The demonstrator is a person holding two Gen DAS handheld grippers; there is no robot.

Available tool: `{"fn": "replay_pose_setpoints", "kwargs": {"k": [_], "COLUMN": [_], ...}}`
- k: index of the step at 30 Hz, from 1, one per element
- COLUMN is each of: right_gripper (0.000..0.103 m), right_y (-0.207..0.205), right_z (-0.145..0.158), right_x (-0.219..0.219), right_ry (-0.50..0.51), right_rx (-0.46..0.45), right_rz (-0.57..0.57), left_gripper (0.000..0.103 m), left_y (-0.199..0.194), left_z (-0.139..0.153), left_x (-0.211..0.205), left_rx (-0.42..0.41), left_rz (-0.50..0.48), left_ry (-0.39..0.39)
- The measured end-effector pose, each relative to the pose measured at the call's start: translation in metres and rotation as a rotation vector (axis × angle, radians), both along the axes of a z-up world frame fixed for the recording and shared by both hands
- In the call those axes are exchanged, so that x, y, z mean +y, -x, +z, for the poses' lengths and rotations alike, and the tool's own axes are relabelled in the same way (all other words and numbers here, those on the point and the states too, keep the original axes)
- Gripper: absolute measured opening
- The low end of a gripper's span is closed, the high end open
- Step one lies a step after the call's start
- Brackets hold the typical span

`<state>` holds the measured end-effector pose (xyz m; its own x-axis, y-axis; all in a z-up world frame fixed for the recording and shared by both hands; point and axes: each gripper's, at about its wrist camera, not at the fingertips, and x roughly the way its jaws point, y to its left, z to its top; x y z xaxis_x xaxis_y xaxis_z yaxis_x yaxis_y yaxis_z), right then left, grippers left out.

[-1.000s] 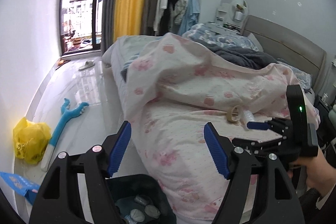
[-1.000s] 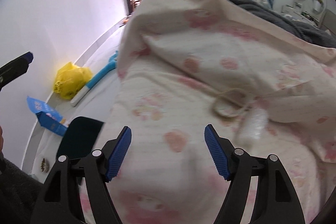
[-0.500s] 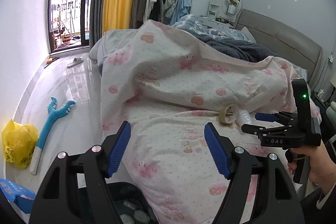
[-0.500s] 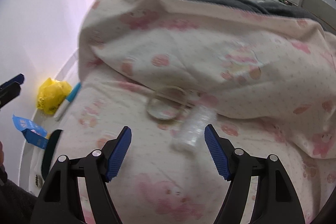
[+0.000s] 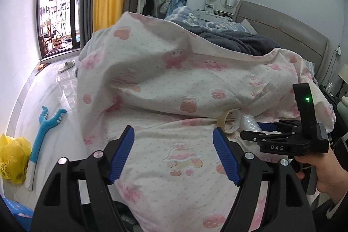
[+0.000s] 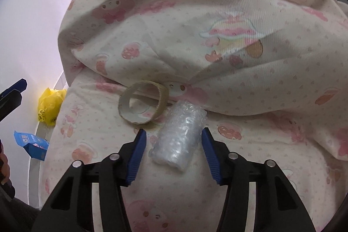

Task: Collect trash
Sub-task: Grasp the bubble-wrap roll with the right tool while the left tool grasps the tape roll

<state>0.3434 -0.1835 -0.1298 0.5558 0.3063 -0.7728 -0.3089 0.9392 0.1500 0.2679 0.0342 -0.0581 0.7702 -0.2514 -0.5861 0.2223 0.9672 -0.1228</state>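
Bubble-wrap roll (image 6: 178,140) lies on the bed's pink quilt (image 6: 217,47), just beside a cardboard tape ring (image 6: 143,104). Right tongs (image 6: 174,152) now straddle the roll; a second ago it lay ahead of them. Jaws have just been closing, pads not yet pressing. Left tongs (image 5: 174,153) gape, empty.

both tools are black plastic. the left claw (image 5: 173,157) and the right claw (image 6: 173,156) carry ribbed blue pads (image 6: 137,157) and silver round screws (image 6: 232,155). the right tool's body bears white letters "das" and a small green light (image 5: 307,99); a dark sleeve (image 5: 333,208) covers the wrist.
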Motion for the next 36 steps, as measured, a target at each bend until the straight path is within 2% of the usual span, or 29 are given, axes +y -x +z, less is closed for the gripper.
{"fn": "replay_pose_setpoints", "kwargs": {"k": [2,4,19,23,30,36], "right_gripper": [0.042,0.039,0.038,0.038,0.037,0.038], "right_y": [-0.001,-0.002,0.011,0.016,0.029,0.03], "right_z": [-0.003,-0.004,0.014,0.023,0.036,0.033], "right_x": [-0.003,-0.009,-0.061,-0.068,-0.094,-0.108], "right_ry": [-0.009,-0.032,-0.112,-0.142,-0.176,-0.189], "right_rx": [0.009,0.014,-0.001,-0.026,-0.06,-0.054], "right_rz": [-0.001,-0.011,-0.001,0.015,0.033,0.027], "left_gripper": [0.078,0.078,0.08,0.08,0.08,0.077], "left_y": [-0.004,-0.007,-0.031,-0.039,-0.054,-0.07], "left_z": [-0.002,-0.004,-0.023,-0.03,-0.043,-0.057], "left_x": [-0.006,-0.011,-0.074,-0.098,-0.126,-0.14], "left_rx": [0.003,0.007,0.042,0.047,0.076,0.116], "left_rz": [-0.007,-0.012,-0.085,-0.109,-0.097,-0.083], "left_ry": [-0.002,0.004,0.033,0.007,-0.045,-0.1]}}
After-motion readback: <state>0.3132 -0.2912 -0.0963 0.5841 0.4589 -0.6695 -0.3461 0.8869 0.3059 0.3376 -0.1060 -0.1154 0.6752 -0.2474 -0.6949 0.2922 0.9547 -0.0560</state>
